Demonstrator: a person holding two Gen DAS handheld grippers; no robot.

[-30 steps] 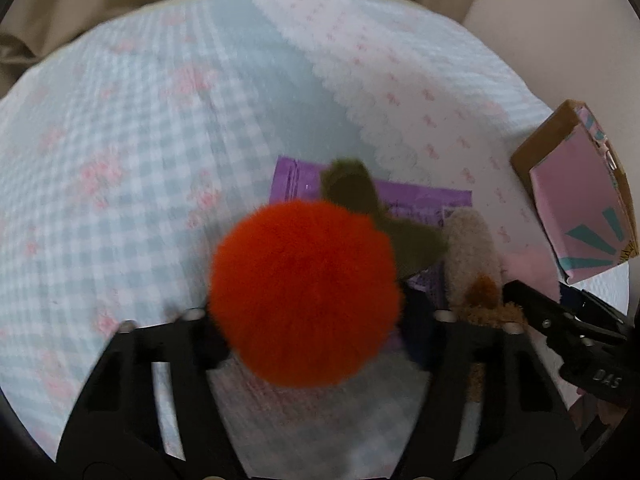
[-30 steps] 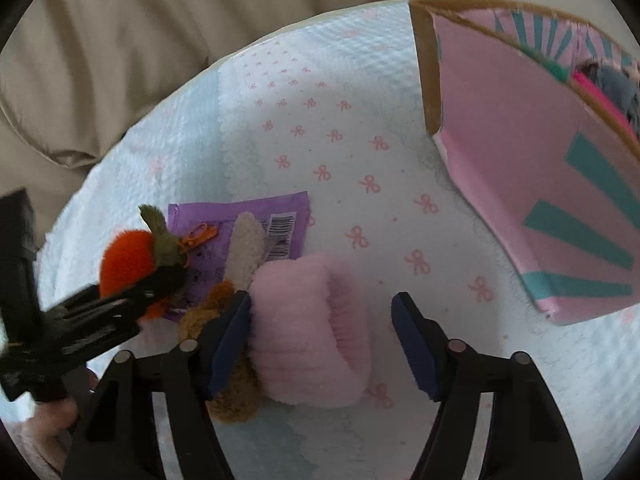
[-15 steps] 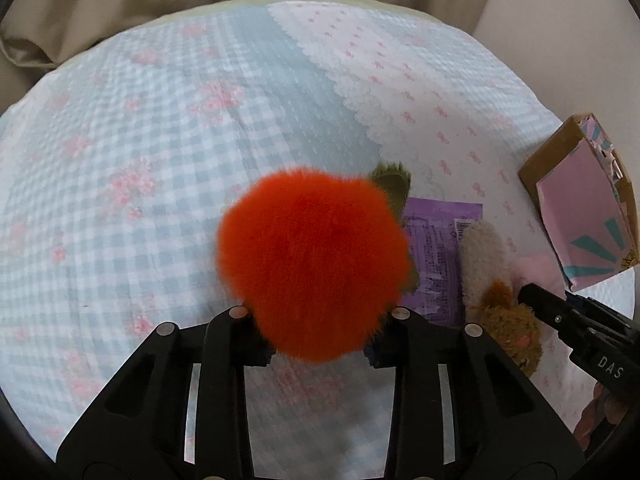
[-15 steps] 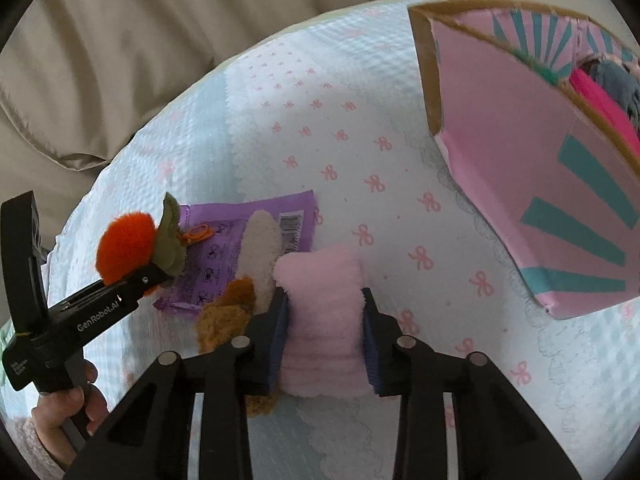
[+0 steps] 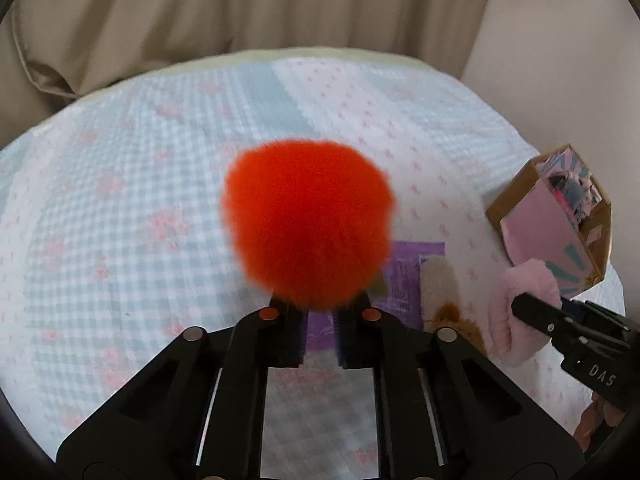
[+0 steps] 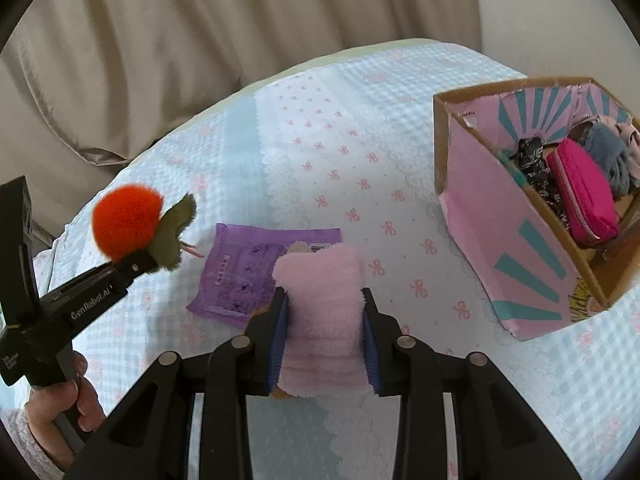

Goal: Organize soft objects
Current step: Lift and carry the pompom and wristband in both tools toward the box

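My left gripper is shut on a fluffy orange pompom with green felt leaves and holds it above the bed; it also shows in the right wrist view. My right gripper is shut on a pink fuzzy band, lifted off the bed; that band shows in the left wrist view. A purple packet lies flat on the bedspread. A beige and brown plush lies on it, mostly hidden in the right wrist view.
A pink cardboard box with teal rays stands open at the right and holds a magenta pouch and other soft items. The bedspread is pale blue check and white with pink bows. Beige curtains hang behind.
Both grippers have closed on their objects and lifted them. The pompom has risen off the purple packet. The pink band has risen off the bed, and the box's inside has come into view.
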